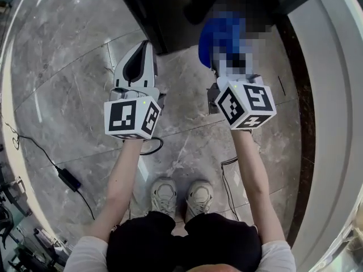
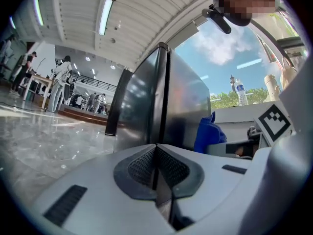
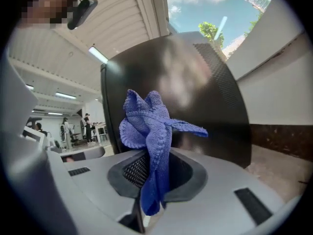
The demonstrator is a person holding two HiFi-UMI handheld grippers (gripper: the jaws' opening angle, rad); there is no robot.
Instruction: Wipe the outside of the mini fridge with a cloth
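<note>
Left tongs (image 2: 156, 166) and right tongs (image 3: 146, 173): light grey plastic shells, black mesh-textured pads, dark slots on top. White cubes with black square markers, left cube (image 1: 132, 118), right cube (image 1: 246, 105). Thin black cable (image 1: 152, 147) under left cube. Person wears white short sleeves (image 1: 85, 255), black bottoms (image 1: 142, 243), pale sneakers (image 1: 164, 196).

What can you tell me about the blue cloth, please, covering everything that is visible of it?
The cloth is blue, of knitted-looking fabric with a beaded edge. It is bunched and twisted, pinched between the fingers of the right gripper. Its crumpled top stands above them and one corner sticks out sideways. It is held before the dark mini fridge; whether it touches the fridge cannot be told.
</note>
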